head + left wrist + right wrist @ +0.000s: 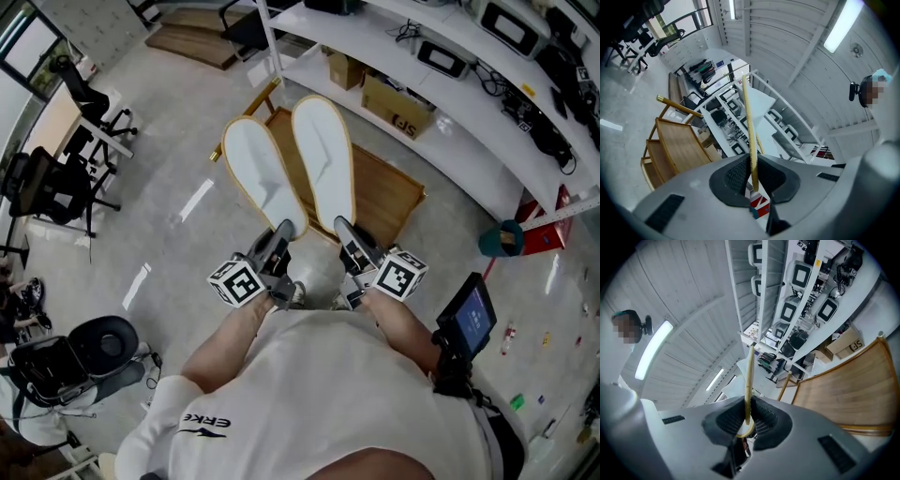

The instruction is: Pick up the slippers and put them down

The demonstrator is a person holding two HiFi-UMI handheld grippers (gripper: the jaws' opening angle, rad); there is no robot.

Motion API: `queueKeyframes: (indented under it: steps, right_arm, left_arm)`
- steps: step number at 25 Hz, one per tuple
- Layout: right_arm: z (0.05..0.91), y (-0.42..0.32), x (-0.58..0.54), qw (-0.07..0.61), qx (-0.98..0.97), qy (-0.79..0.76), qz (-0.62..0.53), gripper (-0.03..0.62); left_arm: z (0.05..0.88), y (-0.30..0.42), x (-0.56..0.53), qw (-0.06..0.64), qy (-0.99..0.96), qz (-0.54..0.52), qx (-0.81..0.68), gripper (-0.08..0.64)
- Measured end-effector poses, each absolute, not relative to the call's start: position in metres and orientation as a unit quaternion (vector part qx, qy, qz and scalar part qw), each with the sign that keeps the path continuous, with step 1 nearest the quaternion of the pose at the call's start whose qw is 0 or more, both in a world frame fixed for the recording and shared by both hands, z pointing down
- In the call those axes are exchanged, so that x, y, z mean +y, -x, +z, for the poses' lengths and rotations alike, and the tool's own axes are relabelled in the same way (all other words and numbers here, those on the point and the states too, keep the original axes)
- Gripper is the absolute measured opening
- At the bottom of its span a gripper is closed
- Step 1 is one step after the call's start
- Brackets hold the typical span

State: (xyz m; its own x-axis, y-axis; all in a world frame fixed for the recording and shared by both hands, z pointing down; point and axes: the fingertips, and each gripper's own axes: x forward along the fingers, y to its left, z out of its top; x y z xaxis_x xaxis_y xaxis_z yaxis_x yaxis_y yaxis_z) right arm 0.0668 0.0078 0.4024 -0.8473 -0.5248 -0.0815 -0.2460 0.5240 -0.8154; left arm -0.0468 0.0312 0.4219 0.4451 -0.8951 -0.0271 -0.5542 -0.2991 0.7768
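Observation:
Two flat slippers with white soles and tan rims are held up side by side in the head view: the left slipper (261, 173) and the right slipper (323, 157). My left gripper (282, 230) is shut on the heel end of the left one, my right gripper (344, 228) on the heel end of the right one. In the left gripper view the slipper (749, 122) shows edge-on as a thin tan strip pinched between the dark pads of the gripper (753, 176). The right gripper view shows the same: slipper rim (749, 376) clamped in the gripper (748, 417).
A low wooden rack (386, 195) stands on the floor under the slippers, also seen as the rack (679, 145) and the rack (848, 390). Long white shelves (441, 112) with cardboard boxes and devices run behind it. Office chairs (56, 183) stand at the left.

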Motion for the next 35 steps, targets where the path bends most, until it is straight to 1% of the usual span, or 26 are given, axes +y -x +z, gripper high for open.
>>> queueKeyframes:
  steps: [8, 16, 25, 31, 35]
  right_arm:
    - [0.413, -0.027, 0.011, 0.129, 0.866, 0.162, -0.455, 0.032]
    - [0.42, 0.028, 0.006, 0.107, 0.871, 0.143, -0.457, 0.032]
    - [0.423, 0.104, -0.017, 0.104, 0.869, 0.171, -0.452, 0.032]
    - [0.429, 0.158, -0.021, 0.115, 0.861, 0.207, -0.45, 0.032]
    - [0.439, 0.168, -0.022, 0.121, 0.85, 0.243, -0.452, 0.032]
  left_arm:
    - [0.433, 0.08, 0.053, 0.354, -0.726, -0.255, -0.531, 0.034]
    - [0.437, 0.128, 0.047, 0.35, -0.712, -0.277, -0.541, 0.032]
    - [0.444, 0.203, 0.023, 0.364, -0.725, -0.272, -0.518, 0.034]
    - [0.453, 0.259, 0.009, 0.382, -0.743, -0.256, -0.487, 0.032]
    - [0.461, 0.268, 0.001, 0.398, -0.758, -0.241, -0.458, 0.034]
